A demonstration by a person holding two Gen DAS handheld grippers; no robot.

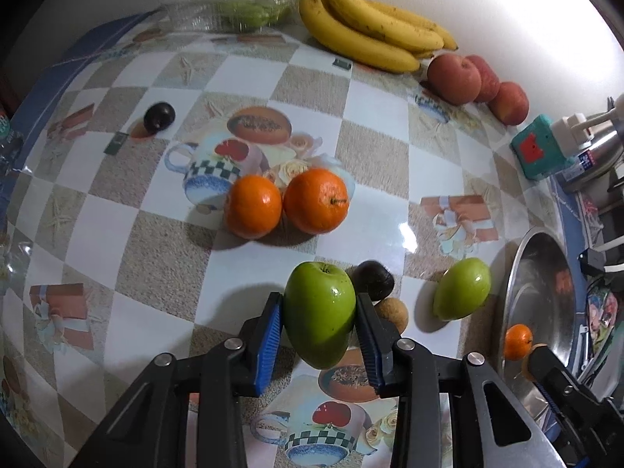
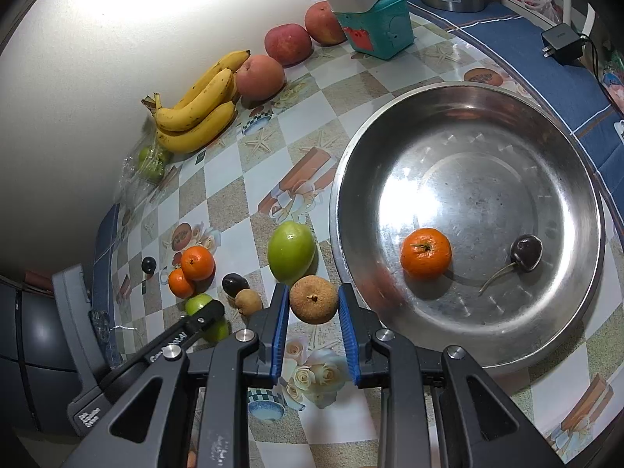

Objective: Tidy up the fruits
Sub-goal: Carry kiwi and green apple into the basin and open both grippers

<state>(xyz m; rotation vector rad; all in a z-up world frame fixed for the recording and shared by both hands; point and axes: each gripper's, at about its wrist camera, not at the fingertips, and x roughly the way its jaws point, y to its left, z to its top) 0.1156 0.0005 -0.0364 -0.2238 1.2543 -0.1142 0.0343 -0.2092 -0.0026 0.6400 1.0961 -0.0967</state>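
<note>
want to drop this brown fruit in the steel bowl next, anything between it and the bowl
Nothing visible does. The right gripper holds the brown fruit just beside the steel bowl, near its rim. Inside, the orange and cherry leave bare space.

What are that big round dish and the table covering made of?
The dish looks like stainless steel: silvery, scuffed, and mirroring the light and the orange in it. The table cover seems to be printed plastic or oilcloth, perhaps under a clear sheet: it shows glossy glare over checks and teacup pictures.
</note>
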